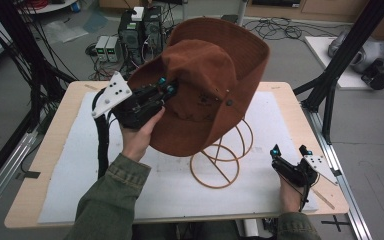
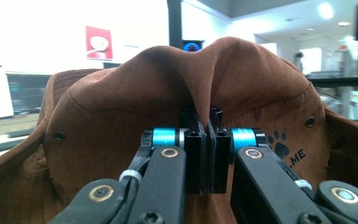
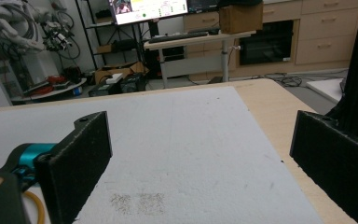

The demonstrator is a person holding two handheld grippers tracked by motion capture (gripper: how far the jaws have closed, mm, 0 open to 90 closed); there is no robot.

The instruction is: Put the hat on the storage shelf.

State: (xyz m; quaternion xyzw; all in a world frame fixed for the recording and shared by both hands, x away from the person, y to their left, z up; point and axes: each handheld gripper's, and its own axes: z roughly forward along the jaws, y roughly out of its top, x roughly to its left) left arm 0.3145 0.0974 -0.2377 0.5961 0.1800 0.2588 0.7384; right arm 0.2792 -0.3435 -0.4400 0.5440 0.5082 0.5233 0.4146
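Across the wooden table a white foam mat is spread, with bare wood left as a narrow border at its far and right edges. Above the middle of the mat a brown hat is held tilted, its crown turned toward the person and its brim raised toward twelve o'clock. On the crown, in the left gripper view, a dark paw print is seen at four o'clock from the pinched crease, and beneath it the letters ".ME" can be read; whatever is printed before them is hidden by the jaw arm. Small metal eyelets are set in both sides of the crown.

Under the hat's lower brim a wire stand of tan loops is seen on the mat, its round base at five o'clock from the hat; whether the hat is touched by it cannot be told.

The left gripper is clamped on the fold in the hat's crown, its jaws pressed together with the brown cloth pinched between them.

The right gripper is rested near the table's right edge, at four o'clock from the stand, its jaws spread wide apart with nothing between them. Open mat is left ahead of it, up to the far edge.
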